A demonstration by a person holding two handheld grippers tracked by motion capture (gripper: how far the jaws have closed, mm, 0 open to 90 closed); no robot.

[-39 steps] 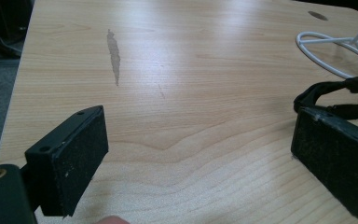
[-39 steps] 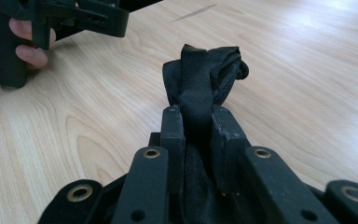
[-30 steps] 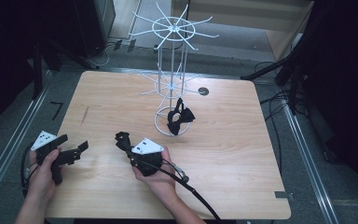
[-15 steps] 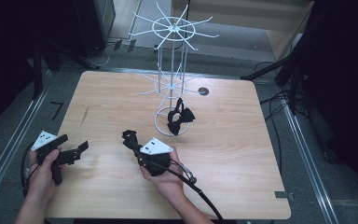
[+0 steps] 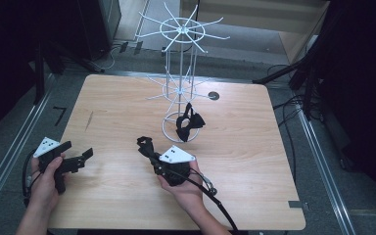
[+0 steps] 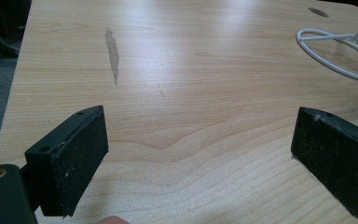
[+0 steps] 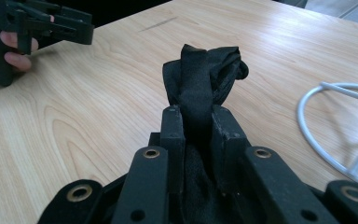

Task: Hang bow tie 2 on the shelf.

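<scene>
gripping one black bow tie [image 7: 200,79], right gripper [image 7: 196,122]; left gripper [image 6: 200,154] gapes; seemingly another tie [image 5: 190,124].

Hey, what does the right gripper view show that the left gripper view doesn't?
Right gripper view alone: the right gripper shut on a black bow tie, with the left gripper in a hand farther off. Left gripper view alone: its own black pads wide apart with nothing between them, and a grey streak on the wood. Both: the wooden table and the white wire stand's ring base.
</scene>
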